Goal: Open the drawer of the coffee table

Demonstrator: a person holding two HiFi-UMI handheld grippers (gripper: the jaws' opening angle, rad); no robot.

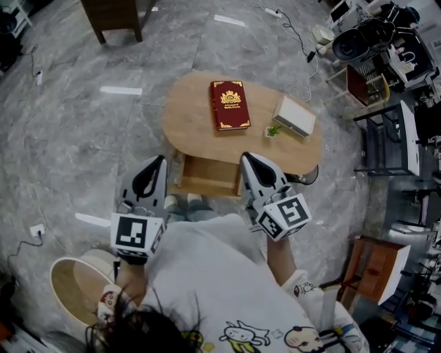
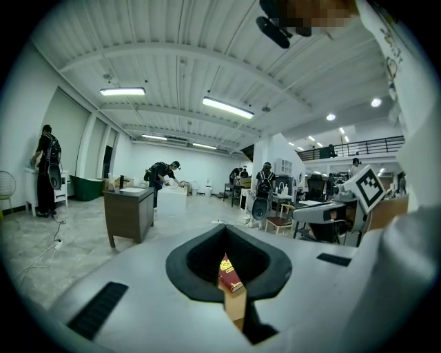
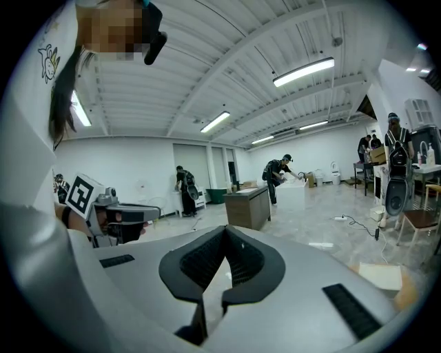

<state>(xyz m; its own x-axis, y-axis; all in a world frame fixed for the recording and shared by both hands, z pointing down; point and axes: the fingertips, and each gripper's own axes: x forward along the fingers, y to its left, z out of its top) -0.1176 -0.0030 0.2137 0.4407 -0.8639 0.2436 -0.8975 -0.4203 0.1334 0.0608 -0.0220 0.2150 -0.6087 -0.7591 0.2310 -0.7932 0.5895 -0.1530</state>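
An oval wooden coffee table [image 1: 200, 124] stands on the grey marble floor in the head view. Its drawer [image 1: 209, 176] is pulled out toward me on the near side, and the inside looks bare. A red book [image 1: 229, 105], a white box [image 1: 294, 116] and a tiny plant [image 1: 273, 130] lie on the top. My left gripper [image 1: 162, 159] is shut and empty, hovering just left of the drawer. My right gripper [image 1: 246, 157] is shut and empty at the drawer's right corner. In the left gripper view the shut gripper [image 2: 225, 234] shows the red book [image 2: 231, 274] through its notch. The right gripper [image 3: 224, 233] is closed too.
A dark wooden cabinet [image 1: 114, 15] stands beyond the table. A round pale stool [image 1: 76, 289] is at my lower left, a brown side table [image 1: 375, 269] at lower right. Shelves and equipment [image 1: 386, 41] crowd the right side. Cables run over the floor. Several people work far off.
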